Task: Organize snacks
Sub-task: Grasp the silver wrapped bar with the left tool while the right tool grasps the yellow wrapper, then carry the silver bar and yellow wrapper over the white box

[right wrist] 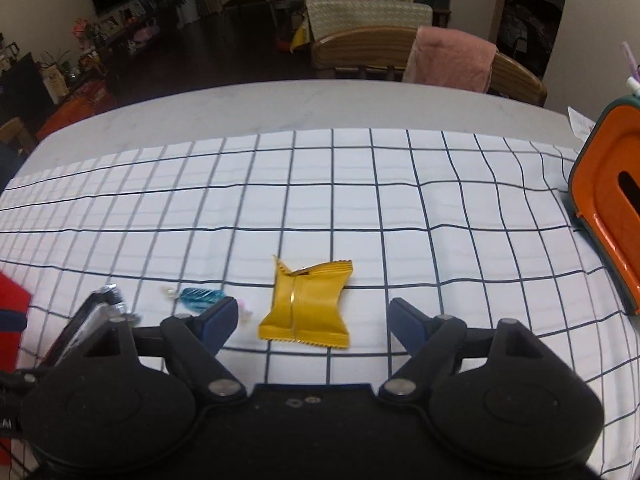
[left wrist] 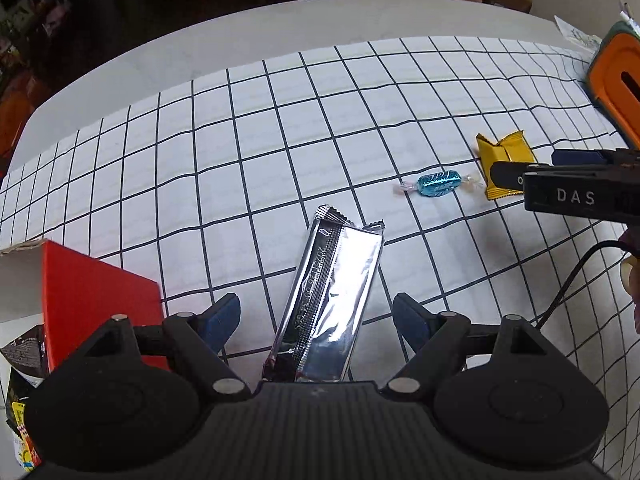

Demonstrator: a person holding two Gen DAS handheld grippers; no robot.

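I see silver foil bar [left wrist: 328,304] lying lengthwise between my left gripper [left wrist: 316,320] pads, jaws wide, nothing held. Right gripper [right wrist: 312,322] also spread and empty, straddling yellow snack packet [right wrist: 306,304] on checked cloth [right wrist: 360,200].

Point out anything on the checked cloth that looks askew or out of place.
Three snacks lie loose on the cloth: a silver bar lying askew to the grid lines, a blue candy, and a yellow packet with a puckered, crumpled top edge. Nothing spilled.
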